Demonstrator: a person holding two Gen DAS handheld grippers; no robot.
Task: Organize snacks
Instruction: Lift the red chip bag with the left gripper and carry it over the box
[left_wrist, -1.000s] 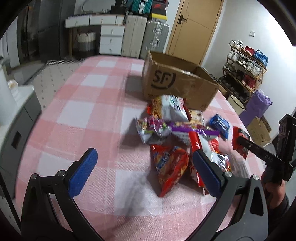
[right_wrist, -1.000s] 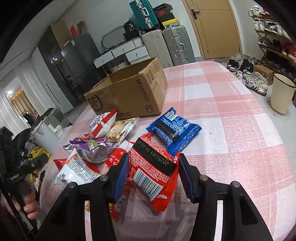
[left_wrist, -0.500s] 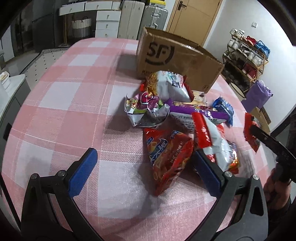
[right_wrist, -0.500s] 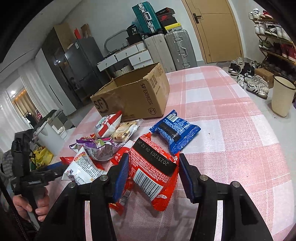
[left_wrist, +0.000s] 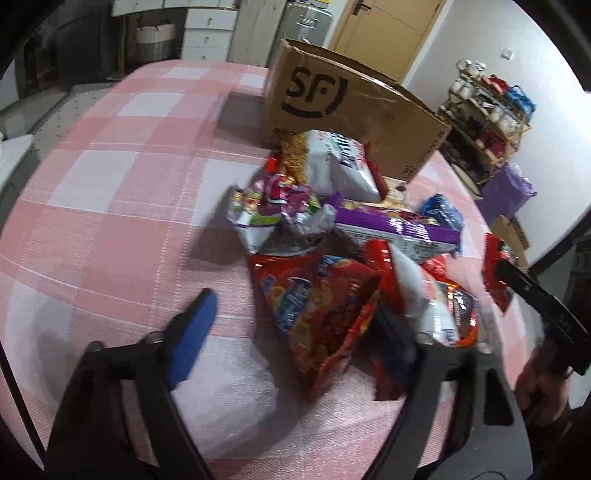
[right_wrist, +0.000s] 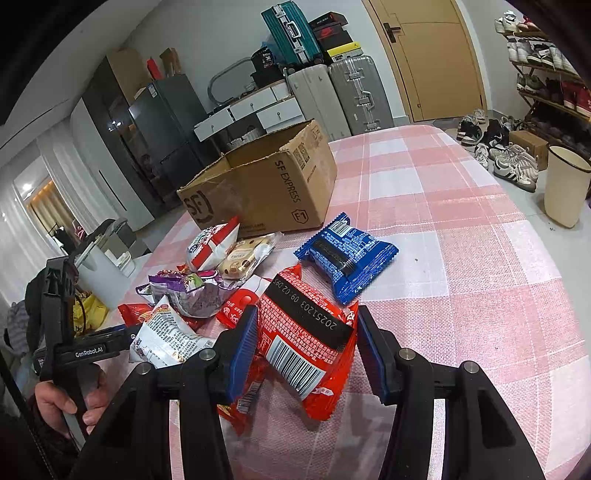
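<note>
Red foil fills the right claw (right_wrist: 303, 354): its blue pads press both sides of a red snack packet (right_wrist: 306, 343), barcode facing the lens, held just above the pink checked tablecloth (right_wrist: 461, 258). Just beyond it lies a blue biscuit packet (right_wrist: 345, 254) flat on the cloth, and to its left the rest of the heap — a purple bag (right_wrist: 188, 291), a white bag with small print (right_wrist: 166, 339), a clear-wrapped pastry (right_wrist: 243, 256).

Over the same heap from the other side, the left claw (left_wrist: 295, 321) is closing around an orange-red chip bag (left_wrist: 317, 306). The bag lies on the cloth between the two fingers: the right finger is against its edge, the left blue pad (left_wrist: 192, 332) stands clear of it — not yet a grip. A white-and-red bag (left_wrist: 424, 306) leans just beside the right finger.

Behind the snacks an open cardboard box (left_wrist: 343, 103) stands on the table, touching the back of the pile. A person's hand (right_wrist: 66, 402) grasps the left claw's handle at the edge of the right view.
</note>
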